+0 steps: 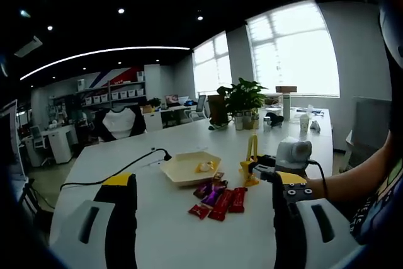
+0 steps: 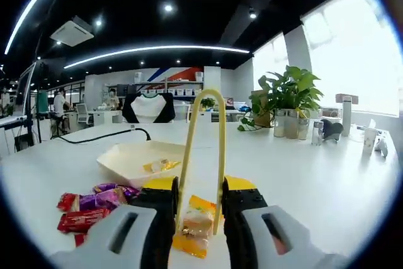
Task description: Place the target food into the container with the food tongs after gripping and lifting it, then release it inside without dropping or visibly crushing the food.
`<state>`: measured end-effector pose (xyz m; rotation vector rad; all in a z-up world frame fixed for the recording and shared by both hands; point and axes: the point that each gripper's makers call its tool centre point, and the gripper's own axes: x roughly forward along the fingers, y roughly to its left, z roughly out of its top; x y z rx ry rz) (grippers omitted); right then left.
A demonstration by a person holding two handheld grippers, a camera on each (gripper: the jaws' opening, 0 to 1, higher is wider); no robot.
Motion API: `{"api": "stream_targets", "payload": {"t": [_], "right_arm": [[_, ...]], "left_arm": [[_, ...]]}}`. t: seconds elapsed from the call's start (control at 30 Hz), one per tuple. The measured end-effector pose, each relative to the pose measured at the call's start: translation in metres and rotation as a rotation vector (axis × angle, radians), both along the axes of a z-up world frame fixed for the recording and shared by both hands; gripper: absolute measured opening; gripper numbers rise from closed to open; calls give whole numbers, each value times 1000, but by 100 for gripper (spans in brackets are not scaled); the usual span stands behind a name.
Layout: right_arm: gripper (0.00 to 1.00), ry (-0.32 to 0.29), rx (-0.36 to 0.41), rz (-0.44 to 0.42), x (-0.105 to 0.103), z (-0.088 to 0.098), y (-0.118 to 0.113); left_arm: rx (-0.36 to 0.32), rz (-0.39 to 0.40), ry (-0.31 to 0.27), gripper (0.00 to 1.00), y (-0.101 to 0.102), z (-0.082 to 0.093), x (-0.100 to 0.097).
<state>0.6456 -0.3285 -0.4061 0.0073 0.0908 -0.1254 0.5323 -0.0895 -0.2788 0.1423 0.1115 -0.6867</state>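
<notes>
Left gripper (image 1: 200,203): jaws wide apart, nothing between them, above the bench (image 1: 157,231) short of the snack pile.
Right gripper (image 2: 199,203): clamped on the legs of the tongs (image 2: 203,149), loop end pointing up and away; also seen from the left gripper view at (image 1: 255,174), a person's forearm (image 1: 352,177) behind it.
Tongs: yellow, upright in the left gripper view (image 1: 251,155), tips down near the bench; tips close on a packet in the right gripper view.
Target food: yellow-orange wrapped snack (image 2: 194,225) between the tong tips, low between the right jaws; touching the bench or lifted, cannot tell. Hidden behind the tongs in the left gripper view.
Container: pale shallow tray (image 1: 189,167) on the bench, one small yellow packet (image 1: 204,167) inside; same tray at (image 2: 135,159) with the packet at (image 2: 160,165), beyond and left of the tongs.
Other snacks: red and purple wrapped bars (image 1: 217,201) loose on the bench just beside the tray; same pile at (image 2: 91,209), left of the right gripper.
Left gripper view extras: black cable (image 1: 119,171) running to the tray side, white bottle (image 1: 305,121) far right.
Right gripper view extras: potted plant (image 2: 286,102) close up on the right, people at desks far left.
Background: office, big windows, shelves.
</notes>
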Motion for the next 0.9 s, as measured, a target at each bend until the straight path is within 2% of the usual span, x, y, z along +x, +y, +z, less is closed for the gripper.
{"api": "stream_targets", "payload": {"t": [0.07, 0.2, 0.3, 0.37, 0.4, 0.5, 0.63, 0.9], "right_arm": [[21, -5, 20, 21, 1, 1, 1], [17, 17, -16, 94, 5, 3, 3], [17, 22, 31, 147, 7, 4, 5], [16, 30, 1, 178, 5, 6, 7], [16, 30, -48, 195, 5, 7, 9], [16, 36, 9, 194, 3, 5, 11], [17, 39, 10, 203, 2, 8, 11], [17, -14, -12, 229, -2, 36, 7]], "left_arm": [[1, 2, -1, 94, 1, 0, 0], [0, 8, 4, 94, 0, -1, 0], [-1, 10, 7, 94, -2, -2, 0], [-1, 12, 8, 94, -3, -2, -1], [3, 11, 9, 94, -3, -3, -1], [6, 10, 7, 93, -5, -2, -1], [9, 9, 2, 93, -6, -1, 0], [2, 16, -2, 93, -7, 1, 0]]}}
